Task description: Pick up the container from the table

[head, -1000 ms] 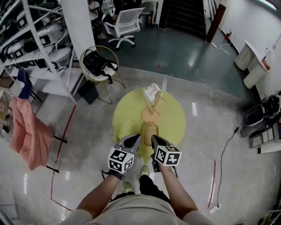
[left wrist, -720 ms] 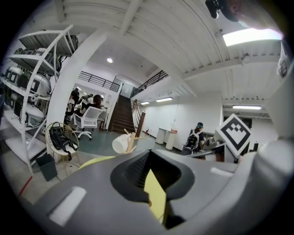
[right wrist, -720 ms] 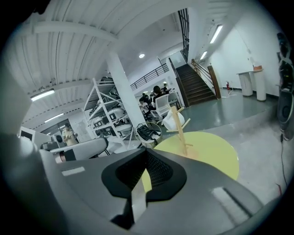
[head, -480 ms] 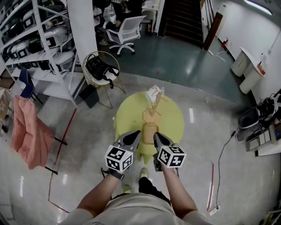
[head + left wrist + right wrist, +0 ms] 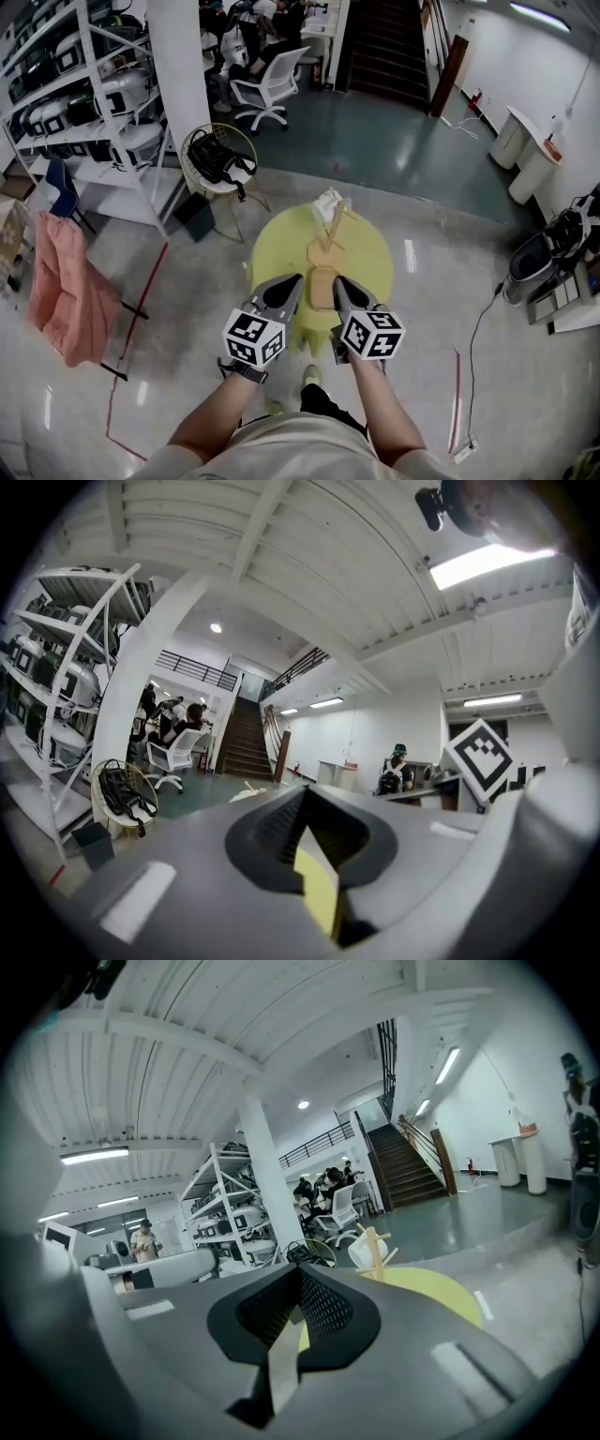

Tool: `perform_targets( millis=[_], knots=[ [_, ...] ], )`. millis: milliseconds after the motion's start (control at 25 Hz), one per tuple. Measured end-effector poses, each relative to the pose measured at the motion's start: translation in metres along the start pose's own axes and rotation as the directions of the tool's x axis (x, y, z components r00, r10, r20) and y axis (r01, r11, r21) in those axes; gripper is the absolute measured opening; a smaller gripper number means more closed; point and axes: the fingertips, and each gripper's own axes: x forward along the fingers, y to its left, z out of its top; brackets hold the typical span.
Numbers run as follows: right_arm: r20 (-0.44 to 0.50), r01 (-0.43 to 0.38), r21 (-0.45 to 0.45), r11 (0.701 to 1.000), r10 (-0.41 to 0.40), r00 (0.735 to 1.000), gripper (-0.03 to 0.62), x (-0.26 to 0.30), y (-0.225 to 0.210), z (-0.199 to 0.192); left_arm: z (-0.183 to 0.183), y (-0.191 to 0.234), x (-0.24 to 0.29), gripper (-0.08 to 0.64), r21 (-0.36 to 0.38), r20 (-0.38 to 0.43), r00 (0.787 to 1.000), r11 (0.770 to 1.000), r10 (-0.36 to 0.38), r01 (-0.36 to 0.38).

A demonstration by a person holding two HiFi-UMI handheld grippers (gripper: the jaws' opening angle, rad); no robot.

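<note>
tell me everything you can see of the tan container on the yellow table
The container is a small tan tub with rounded corners. It looks matte, and its material is unclear. It sits flat near the close edge of the round yellow table, its long side pointing away from the person. The left tool and right tool flank it closely; contact cannot be told.

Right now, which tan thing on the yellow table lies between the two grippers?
The rounded tan container, nearest on the table; the flat tan piece and wooden stand sit farther back.
</note>
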Motion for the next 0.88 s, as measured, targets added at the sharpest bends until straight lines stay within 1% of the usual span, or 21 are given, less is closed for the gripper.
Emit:
perform_targets(
  millis=[240, 480, 880],
  knots=[
    [0.020, -0.010, -0.019, 1.000, 0.010, 1.000, 0.009, -0.011, 0.011, 0.008, 0.014, -0.007, -0.010, 0.006, 0.019, 0.027, 1.000, 1.000, 0.006, -0.007],
    [0.027, -0.008, -0.035, 0.999, 0.009, 1.000, 0.011, -0.015, 0.015, 0.007, 0.016, -0.009, -0.014, 0.006, 0.039, 0.037, 0.999, 0.999, 0.010, -0.012],
    [0.033, 0.009, -0.041, 0.999, -0.007, 0.999, 0.009, -0.022, 0.010, 0.011, 0.018, -0.015, -0.013, 0.006, 0.045, 0.039, 0.999, 0.999, 0.010, -0.012]
  ],
)
